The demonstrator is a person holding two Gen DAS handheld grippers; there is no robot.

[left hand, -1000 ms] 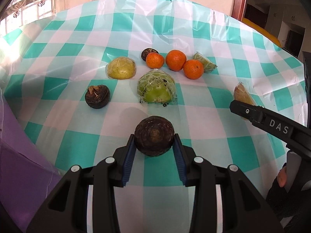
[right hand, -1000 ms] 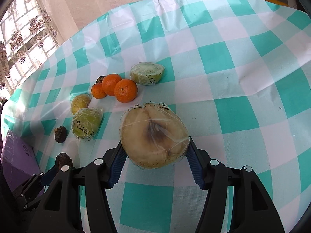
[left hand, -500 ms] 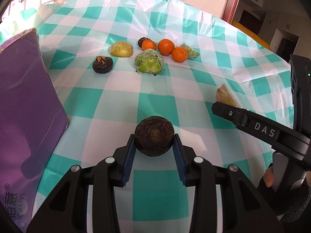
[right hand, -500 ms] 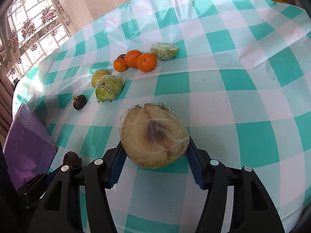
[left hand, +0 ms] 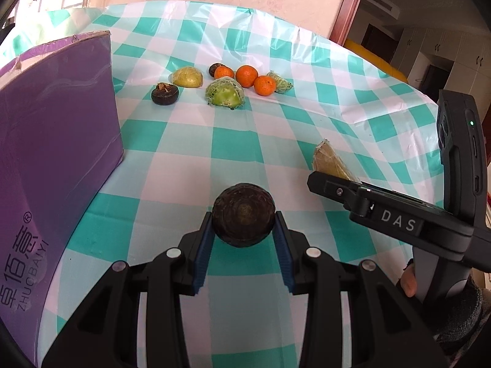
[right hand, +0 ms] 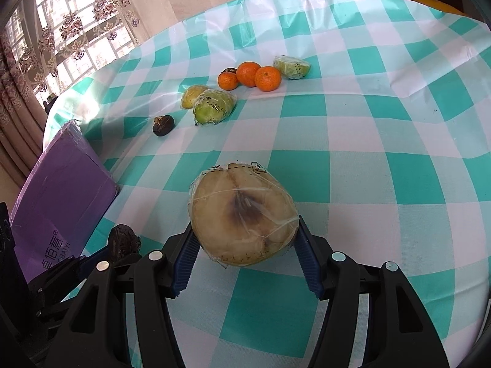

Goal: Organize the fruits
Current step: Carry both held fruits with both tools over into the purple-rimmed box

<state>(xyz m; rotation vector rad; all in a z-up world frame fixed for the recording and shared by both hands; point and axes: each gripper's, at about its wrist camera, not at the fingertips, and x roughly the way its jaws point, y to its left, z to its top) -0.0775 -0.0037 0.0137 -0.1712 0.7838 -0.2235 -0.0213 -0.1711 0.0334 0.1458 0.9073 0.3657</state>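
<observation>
- A dark round fruit is clamped between the blue pads of the left tool; the pads press on its left and right flanks, and the fruit protrudes ahead of the fingertips.
- A plastic-wrapped cut fruit, pale with a brown centre, is gripped between the pads of the right tool; the cut face is turned toward the camera.
- Both tools are pointed obliquely downward over the checked surface. The right tool is seen in the left view just to the right of the dark round fruit, with a thumb visible on its handle.
- A purple box stands on the surface to the left of the dark round fruit, near it but apart.
- Beyond the purple box, further across the surface, a cluster is noted: three oranges, a wrapped green fruit, a wrapped yellow fruit, a wrapped green piece and a dark fruit.
- Another dark fruit is partly hidden behind the oranges.
</observation>
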